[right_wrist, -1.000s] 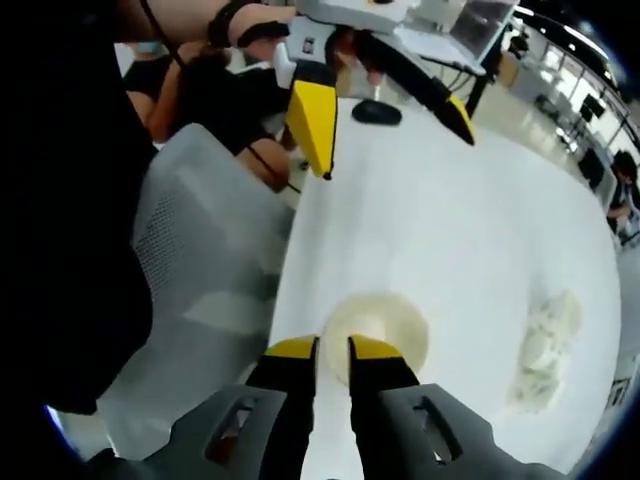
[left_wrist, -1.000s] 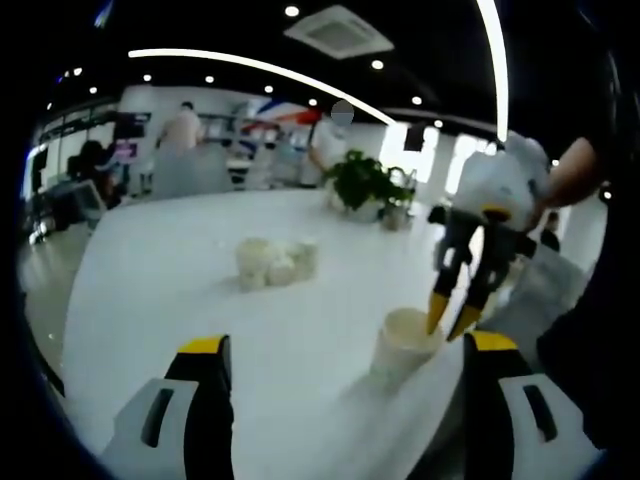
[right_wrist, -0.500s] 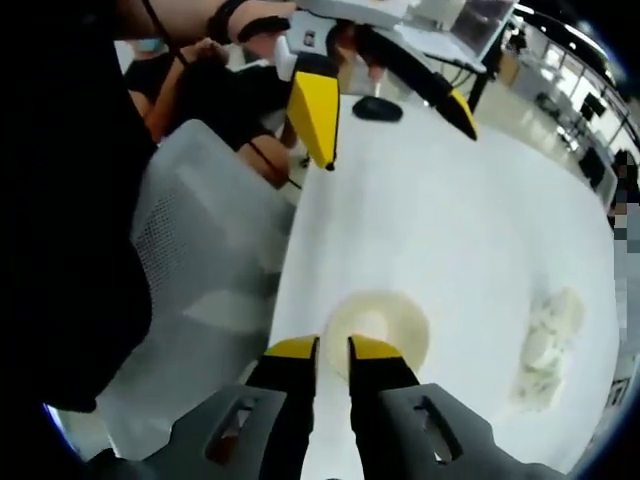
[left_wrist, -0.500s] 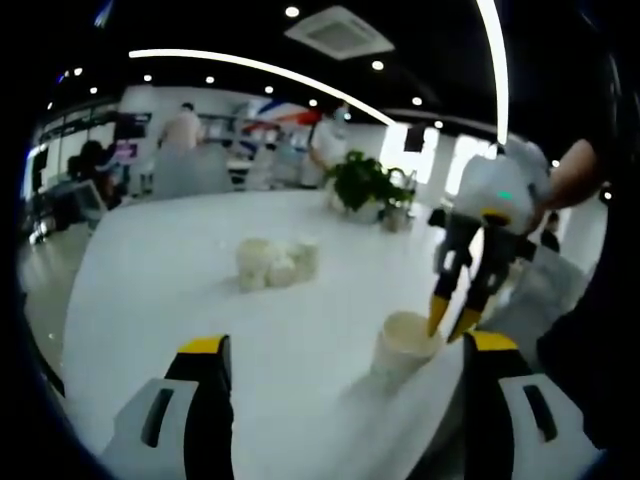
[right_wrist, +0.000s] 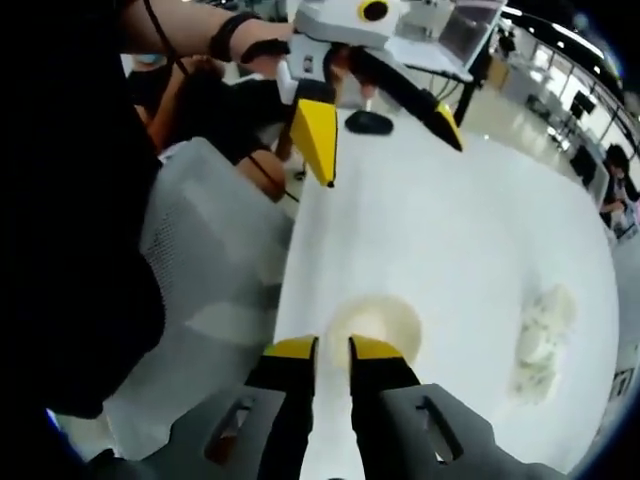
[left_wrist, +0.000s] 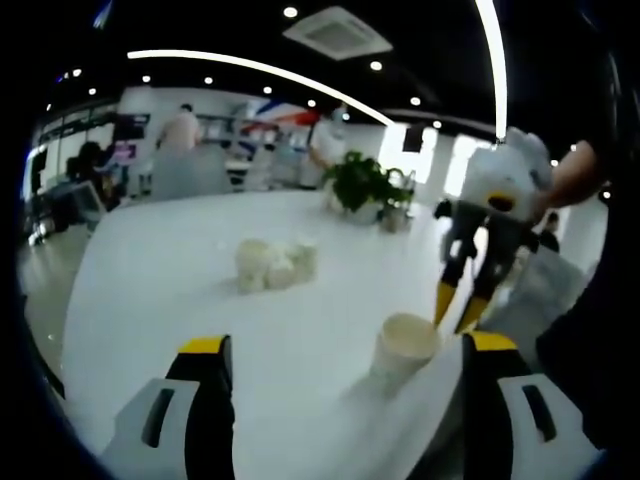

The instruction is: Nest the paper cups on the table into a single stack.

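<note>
Counter: a white counter (left_wrist: 180, 290) carries the cups; in the right gripper view its near edge (right_wrist: 300, 230) runs beside a white mesh chair back (right_wrist: 205, 260).

Near paper cup: a single upright paper cup (left_wrist: 405, 345) stands close to the counter's near edge. In the right gripper view it is seen from above, its round mouth open (right_wrist: 375, 325).

Far cups: a cluster of white paper cups (left_wrist: 275, 262) sits in the middle of the counter, well apart from the near cup. The right gripper view shows the same pale cluster (right_wrist: 540, 340) off to the side; their number cannot be told.

Left hand-held gripper: its yellow-tipped jaws (left_wrist: 340, 350) are spread wide and hold nothing, with the near cup between and just ahead of them. In the right gripper view it (right_wrist: 385, 125) hangs above the counter, jaws apart, held by a person's hand (right_wrist: 255, 45).

Right hand-held gripper: its jaws (right_wrist: 332, 348) are almost pressed together with only a narrow slit between them, tips at the near rim of the cup; whether they pinch the rim cannot be told. In the left gripper view it (left_wrist: 458, 305) points down just beside the cup.

Background: a potted plant (left_wrist: 365, 185) stands at the counter's far end.
</note>
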`<state>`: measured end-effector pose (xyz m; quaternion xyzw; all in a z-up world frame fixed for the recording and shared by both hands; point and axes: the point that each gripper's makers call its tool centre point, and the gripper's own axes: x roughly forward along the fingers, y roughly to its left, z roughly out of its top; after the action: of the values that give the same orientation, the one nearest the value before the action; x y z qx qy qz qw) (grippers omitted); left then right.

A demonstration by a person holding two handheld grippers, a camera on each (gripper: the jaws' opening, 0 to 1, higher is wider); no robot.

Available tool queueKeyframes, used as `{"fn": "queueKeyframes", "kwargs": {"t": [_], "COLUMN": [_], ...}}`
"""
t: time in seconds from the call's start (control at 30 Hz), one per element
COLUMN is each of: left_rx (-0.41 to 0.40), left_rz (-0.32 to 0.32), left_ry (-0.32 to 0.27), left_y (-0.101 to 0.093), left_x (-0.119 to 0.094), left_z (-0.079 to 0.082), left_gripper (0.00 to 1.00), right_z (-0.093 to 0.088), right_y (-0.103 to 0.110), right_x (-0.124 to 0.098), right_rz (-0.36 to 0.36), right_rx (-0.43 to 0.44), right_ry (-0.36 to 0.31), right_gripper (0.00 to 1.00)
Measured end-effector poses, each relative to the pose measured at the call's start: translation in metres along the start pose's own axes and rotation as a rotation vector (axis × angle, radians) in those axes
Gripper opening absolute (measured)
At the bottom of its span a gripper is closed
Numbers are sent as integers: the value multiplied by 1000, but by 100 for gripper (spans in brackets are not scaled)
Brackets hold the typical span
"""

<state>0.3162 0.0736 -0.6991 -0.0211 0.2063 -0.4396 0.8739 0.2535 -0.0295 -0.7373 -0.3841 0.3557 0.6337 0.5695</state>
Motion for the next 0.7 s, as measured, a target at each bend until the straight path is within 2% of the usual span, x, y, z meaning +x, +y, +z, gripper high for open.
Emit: {"fn": "queueKeyframes", "kwargs": {"t": [0.1, 0.33, 0.63, 0.7], "left_rx": [3, 3, -9, -7], "left_rz": [-2, 1, 5, 2], "left_ry": [1, -1, 0, 4], "left_y": [0, 1, 2, 1], "left_x": [1, 0, -1, 0], "left_z": [1, 2, 1, 0], "left_gripper": [93, 93, 93, 93], "right_z": [4, -1, -10, -11], "right_y": [0, -3, -21, -26], "right_x": [-7, -24, -50, -58], "right_rz": [-15, -49, -165, -194], "right_rx": [18, 76, 252, 311], "right_ry": [-40, -83, -214, -267], "right_gripper": [11, 12, 15, 17]}}
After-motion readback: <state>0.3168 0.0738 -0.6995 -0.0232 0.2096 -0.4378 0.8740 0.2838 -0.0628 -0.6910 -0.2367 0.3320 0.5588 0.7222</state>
